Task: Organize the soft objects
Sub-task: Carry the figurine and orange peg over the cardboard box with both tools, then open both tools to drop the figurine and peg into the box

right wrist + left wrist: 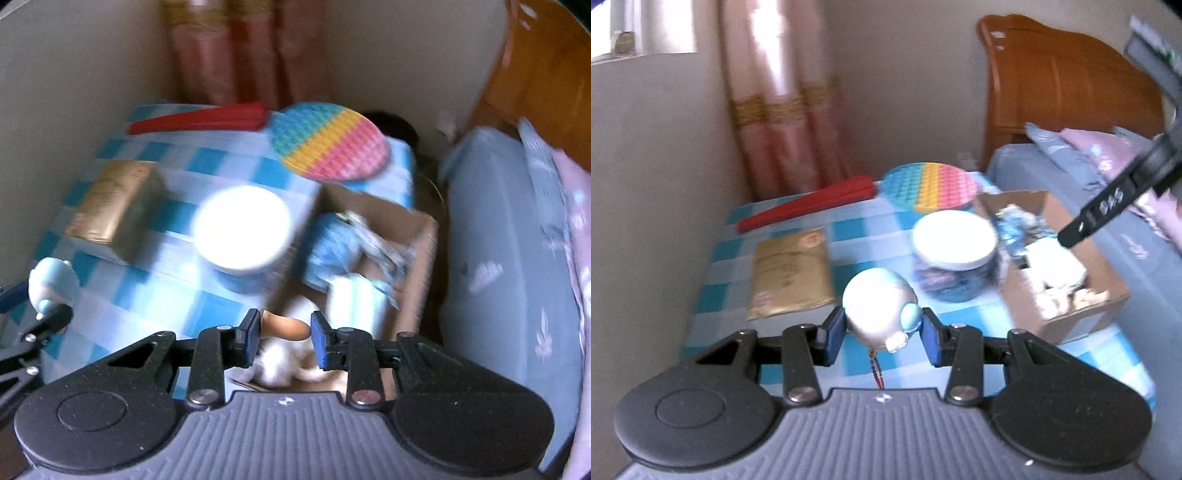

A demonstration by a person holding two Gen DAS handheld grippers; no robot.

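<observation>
My left gripper (882, 334) is shut on a round white-and-blue soft toy (879, 308) with a beaded strap hanging below, held above the checked tablecloth (849, 229). The same toy shows in the right wrist view (51, 282) at far left. My right gripper (284, 338) is shut on a tan soft piece (286, 328) above the near end of a cardboard box (417, 236). The box (1108, 291) holds several soft toys, blue and white ones (343, 243). The right gripper's arm (1108, 206) reaches over the box in the left wrist view.
A jar with a white lid (955, 240) stands mid-table beside the box. A gold packet (792, 273), a red folded fan (809, 210) and a rainbow pop-it disc (931, 184) lie behind. A bed with blue sheets (506, 258) adjoins on the right; a wall on the left.
</observation>
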